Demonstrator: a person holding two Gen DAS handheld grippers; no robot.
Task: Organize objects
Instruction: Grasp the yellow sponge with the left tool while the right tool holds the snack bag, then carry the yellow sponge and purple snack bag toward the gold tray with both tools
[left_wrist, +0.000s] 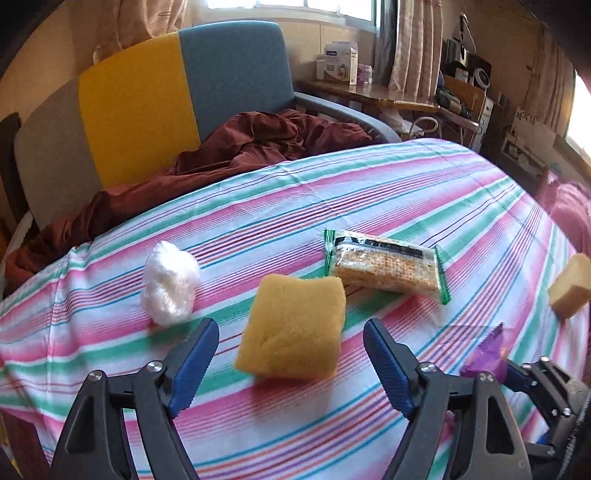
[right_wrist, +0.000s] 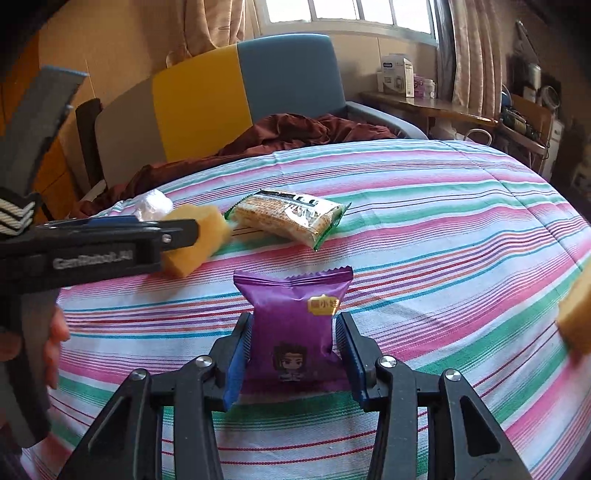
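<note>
Surface: striped cloth (left_wrist: 406, 192) over a tabletop, armchair behind.
Sponge: yellow sponge (left_wrist: 291, 326) at lower centre of the left view, on the cloth, framed by the left gripper (left_wrist: 291, 363).
Left fingers: spread wide, clear of both sponge sides, holding nothing.
Step advice: centre, lower, then squeeze gently; the sponge likely gives.
Purple packet: packet (right_wrist: 293, 325) stands centre of the right view.
Right fingers: right gripper (right_wrist: 293, 360) pinches its lower sides.

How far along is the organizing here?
Nothing looks grouped yet. In hand: the right gripper brackets the purple packet; the left gripper, open, straddles a sponge. Left: the cracker pack, white wad and second sponge lie scattered.
</note>
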